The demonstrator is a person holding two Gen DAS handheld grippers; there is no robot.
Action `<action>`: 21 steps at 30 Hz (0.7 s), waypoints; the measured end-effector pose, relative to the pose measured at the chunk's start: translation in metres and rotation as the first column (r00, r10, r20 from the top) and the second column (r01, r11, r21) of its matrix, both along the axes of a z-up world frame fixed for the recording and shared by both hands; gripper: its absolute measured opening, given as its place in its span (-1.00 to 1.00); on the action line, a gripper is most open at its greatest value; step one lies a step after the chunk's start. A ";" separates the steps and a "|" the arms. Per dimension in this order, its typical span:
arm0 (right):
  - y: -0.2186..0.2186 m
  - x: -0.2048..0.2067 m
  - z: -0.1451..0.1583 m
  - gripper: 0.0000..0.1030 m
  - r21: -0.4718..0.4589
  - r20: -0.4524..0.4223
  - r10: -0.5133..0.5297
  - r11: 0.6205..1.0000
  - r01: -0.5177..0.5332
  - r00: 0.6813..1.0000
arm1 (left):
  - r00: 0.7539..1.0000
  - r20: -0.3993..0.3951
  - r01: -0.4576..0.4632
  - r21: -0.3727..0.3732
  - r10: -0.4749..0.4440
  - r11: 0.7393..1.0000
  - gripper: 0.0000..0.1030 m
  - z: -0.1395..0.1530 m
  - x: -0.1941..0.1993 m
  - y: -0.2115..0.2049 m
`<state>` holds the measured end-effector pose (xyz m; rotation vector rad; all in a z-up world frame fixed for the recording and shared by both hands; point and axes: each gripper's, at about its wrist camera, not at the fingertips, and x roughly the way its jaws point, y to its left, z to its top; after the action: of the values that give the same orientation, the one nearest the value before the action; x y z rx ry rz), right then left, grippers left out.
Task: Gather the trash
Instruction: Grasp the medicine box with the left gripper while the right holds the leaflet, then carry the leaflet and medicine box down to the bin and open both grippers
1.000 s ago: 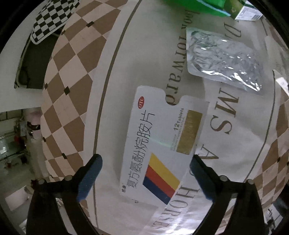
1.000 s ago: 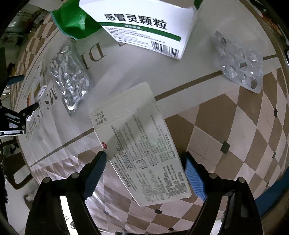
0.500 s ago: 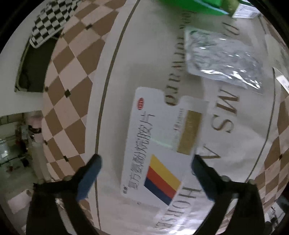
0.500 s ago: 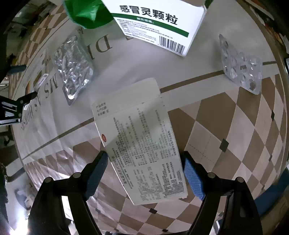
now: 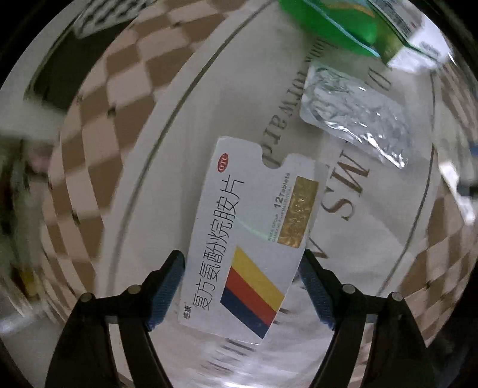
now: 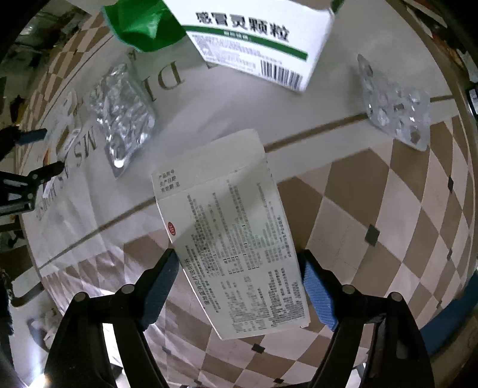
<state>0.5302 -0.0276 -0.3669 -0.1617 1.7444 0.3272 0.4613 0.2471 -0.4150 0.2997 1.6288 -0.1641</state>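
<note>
In the left wrist view my left gripper (image 5: 242,286) is closed on a flat white medicine box with yellow, red and blue stripes (image 5: 251,238), its blue pads touching both long edges. In the right wrist view my right gripper (image 6: 239,286) is closed on a flat white box printed with small black text (image 6: 236,235), pads against both sides. Both boxes sit just over the checkered tablecloth (image 6: 373,203). A crumpled silver blister pack (image 5: 355,113) lies beyond the left box; it also shows in the right wrist view (image 6: 122,113).
A large white and green medicine box (image 6: 254,41) and a green bag (image 6: 143,24) stand at the far side. A clear blister pack (image 6: 394,104) lies at the right. The left gripper's fingers (image 6: 33,179) show at the left edge of the right view.
Both grippers have narrowed from wide open until their pads meet the sides of their boxes. Both views have shifted slightly and the left view is blurred by motion.
</note>
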 end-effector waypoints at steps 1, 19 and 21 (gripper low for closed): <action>-0.002 -0.004 0.000 0.60 0.001 -0.005 0.001 1.000 -0.001 1.000 | 0.998 -0.003 -0.070 0.005 0.070 0.998 0.48 0.000 -0.004 0.003; 0.010 -0.056 -0.010 0.67 -0.054 -0.011 0.089 0.995 -0.089 0.996 | 0.593 -0.023 -0.804 -0.074 0.805 0.590 0.53 -0.011 -0.191 -0.019; 0.017 -0.062 -0.013 0.67 -0.078 -0.003 0.121 0.990 -0.121 0.993 | 0.633 0.034 -0.772 -0.037 0.773 0.634 0.56 -0.013 -0.187 -0.029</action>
<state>0.4687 -0.0110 -0.3799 -0.3254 1.7505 0.3475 0.2745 0.2180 -0.4276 -0.4385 1.5728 0.4950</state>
